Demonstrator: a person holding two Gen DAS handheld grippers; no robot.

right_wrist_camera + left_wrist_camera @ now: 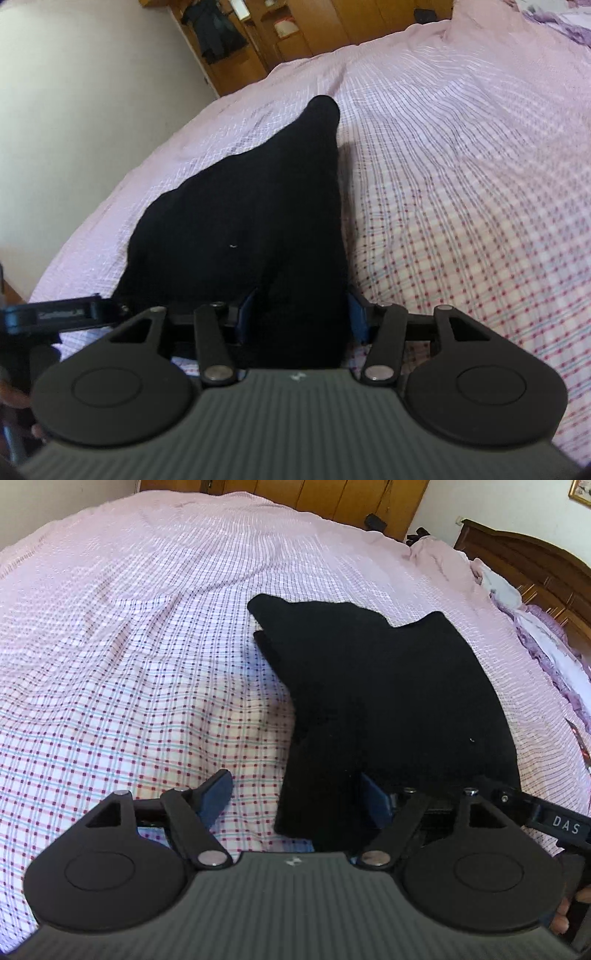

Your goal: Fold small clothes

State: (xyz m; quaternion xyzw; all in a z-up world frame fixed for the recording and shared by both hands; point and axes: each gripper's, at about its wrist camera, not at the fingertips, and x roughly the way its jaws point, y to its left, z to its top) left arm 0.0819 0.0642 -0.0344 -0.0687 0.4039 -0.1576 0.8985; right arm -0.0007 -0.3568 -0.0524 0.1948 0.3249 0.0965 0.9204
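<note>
A small black garment (388, 686) lies on the pink checked bedspread (129, 664), folded over on itself. In the left wrist view my left gripper (295, 797) is open, its fingers wide apart, with the garment's near edge lying between them and over the right finger (373, 797). In the right wrist view the same garment (258, 206) runs away from me to a narrow tip. My right gripper (301, 317) has its blue pads (356, 317) on both sides of the garment's near end, which fills the gap.
A dark wooden headboard (535, 565) and purple bedding (546, 653) are at the right of the left wrist view. Wooden wardrobes (295, 33) stand past the bed. The bed's edge and a white wall (74, 110) are to the left in the right wrist view.
</note>
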